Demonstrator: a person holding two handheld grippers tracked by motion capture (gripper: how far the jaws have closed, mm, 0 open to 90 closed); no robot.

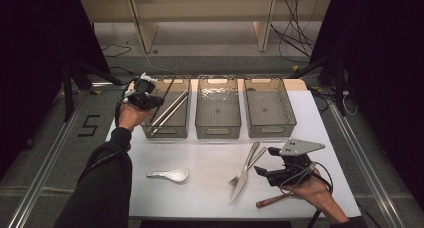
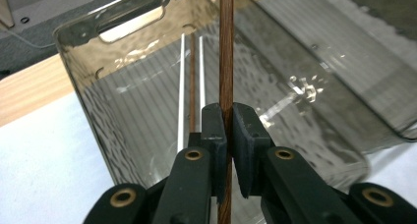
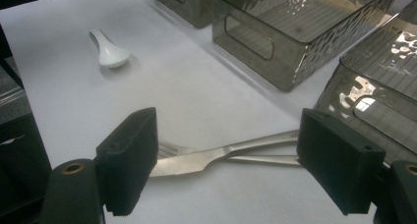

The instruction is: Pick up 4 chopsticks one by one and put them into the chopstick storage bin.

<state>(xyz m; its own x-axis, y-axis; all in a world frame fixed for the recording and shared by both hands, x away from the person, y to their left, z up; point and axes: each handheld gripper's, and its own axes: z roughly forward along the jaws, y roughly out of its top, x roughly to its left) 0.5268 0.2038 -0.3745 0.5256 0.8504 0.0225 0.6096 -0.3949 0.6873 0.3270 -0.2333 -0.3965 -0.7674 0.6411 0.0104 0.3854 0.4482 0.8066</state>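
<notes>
I see three smoked, see-through plastic bins in a row at the back of the white counter (image 1: pixel 210 188), each with rippled walls, a ribbed floor and slot handles. The left bin (image 1: pixel 181 130) holds a few long thin sticks, two pale metal ones and a brown one between them, lying lengthwise; the middle bin (image 1: pixel 218 129) and the right bin (image 1: pixel 271 128) look bare inside. My left gripper (image 2: pixel 229 140) hangs over the left bin's near-left corner, pinched tight on a slim brown wooden chopstick (image 2: pixel 226 52) whose shaft slants up and out over the bin. My right gripper (image 3: pixel 226 165) rests low at the counter's right front with its black padded jaws wide apart, nothing between the pads; just ahead lie a steel knife (image 3: pixel 196 161) with a serrated edge and a fork (image 3: pixel 172 149), crossed and touching. A glossy white ceramic spoon (image 1: pixel 170 174) lies well apart to the left.
</notes>
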